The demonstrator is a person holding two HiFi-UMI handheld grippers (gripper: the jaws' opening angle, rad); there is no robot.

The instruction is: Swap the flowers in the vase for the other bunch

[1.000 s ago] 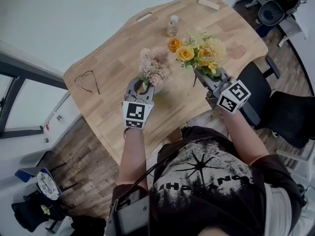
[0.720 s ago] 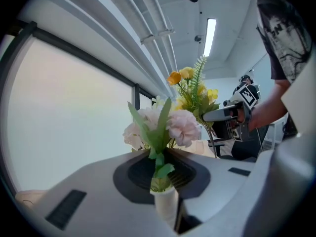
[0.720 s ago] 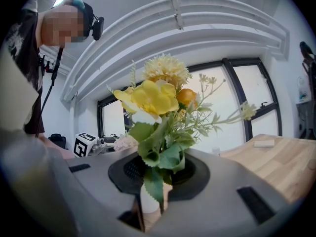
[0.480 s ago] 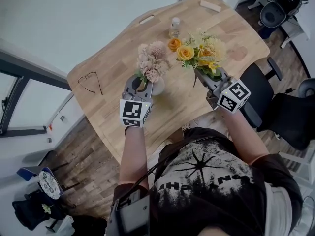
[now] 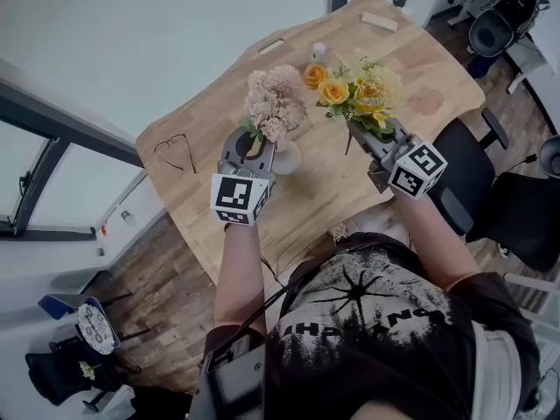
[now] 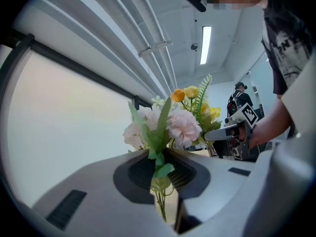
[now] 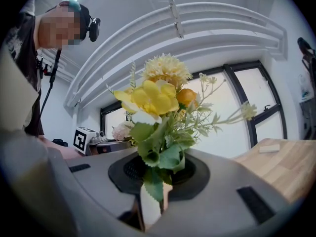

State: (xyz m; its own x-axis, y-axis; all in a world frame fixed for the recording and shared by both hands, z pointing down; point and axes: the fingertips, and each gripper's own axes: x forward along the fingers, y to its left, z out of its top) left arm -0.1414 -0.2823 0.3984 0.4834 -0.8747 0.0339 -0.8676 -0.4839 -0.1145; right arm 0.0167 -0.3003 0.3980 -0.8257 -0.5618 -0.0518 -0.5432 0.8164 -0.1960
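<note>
Removal step in hand: left tongs (image 5: 249, 145) grip the pink bunch (image 5: 276, 103) above the vase (image 5: 289, 160) on the counter (image 5: 210, 129), right tongs (image 5: 361, 136) grip the yellow bunch (image 5: 359, 94) alongside; next, likely, pink aside and yellow stems in.

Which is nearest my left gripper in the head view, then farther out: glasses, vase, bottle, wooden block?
1. Vase, just right of the left gripper.
2. Glasses, off to its left.
3. Bottle, farther up and right.
4. Wooden block, at the far edge.
</note>
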